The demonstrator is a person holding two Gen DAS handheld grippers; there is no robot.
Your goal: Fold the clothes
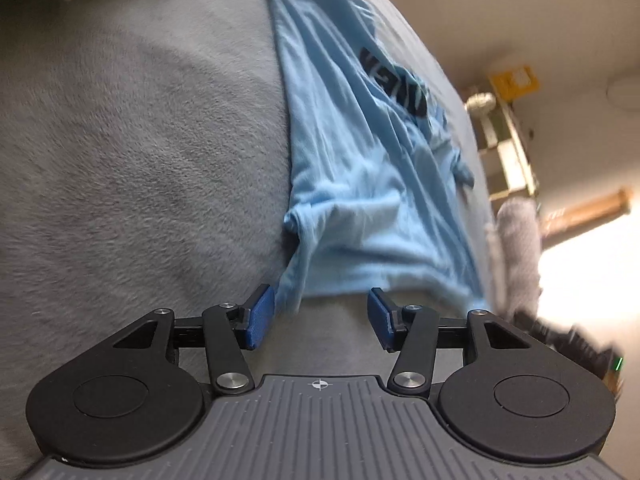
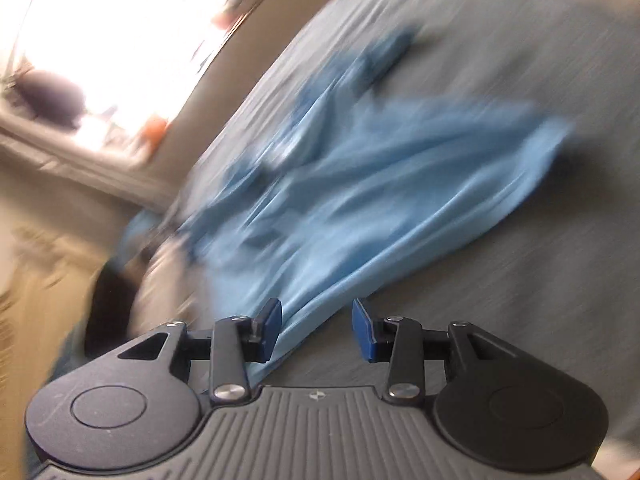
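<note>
Light-blue shirt, perhaps touching parted fingers

I take this for a home bedroom. Ahead of my jaws spreads a bed under a grey fleece blanket, with a light blue T-shirt lying on it. Beyond the jaws stand a bright window and pale shelves by plain walls.

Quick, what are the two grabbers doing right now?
Left gripper: open, holding nothing, at the blue shirt's edge.
Right gripper: open, shirt edge loose between its jaws.
</note>
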